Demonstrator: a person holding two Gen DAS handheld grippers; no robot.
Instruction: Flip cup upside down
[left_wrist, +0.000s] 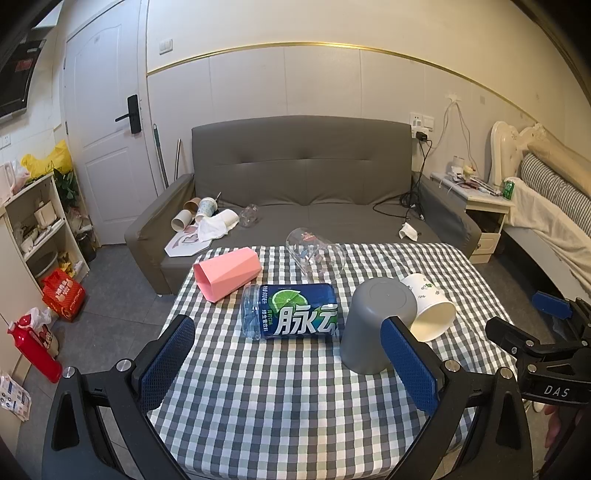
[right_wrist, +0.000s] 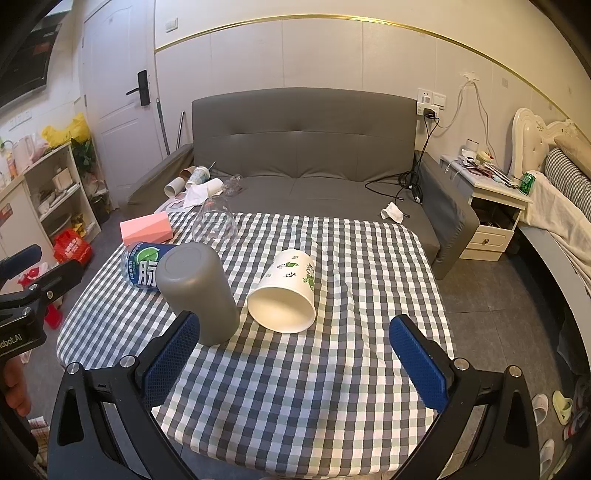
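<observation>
A grey cup (left_wrist: 373, 325) (right_wrist: 197, 291) stands upside down on the checked tablecloth (left_wrist: 280, 398) (right_wrist: 332, 369), base up. A white paper cup with a leaf print (left_wrist: 430, 310) (right_wrist: 286, 295) lies on its side beside it, mouth toward me. A pink cup (left_wrist: 225, 275) (right_wrist: 146, 229), a clear glass (left_wrist: 314, 254) (right_wrist: 215, 223) and a blue cut bottle (left_wrist: 290, 315) (right_wrist: 142, 266) also lie on their sides. My left gripper (left_wrist: 288, 365) is open and empty near the front edge, its right finger in front of the grey cup. My right gripper (right_wrist: 295, 358) is open and empty, just in front of the paper cup.
A grey sofa (left_wrist: 303, 177) (right_wrist: 303, 147) with paper cups and cloth stands behind the table. A shelf (left_wrist: 33, 229) and red bags are at the left, a bedside table (right_wrist: 491, 206) and bed at the right. The right gripper's body (left_wrist: 535, 347) shows in the left view.
</observation>
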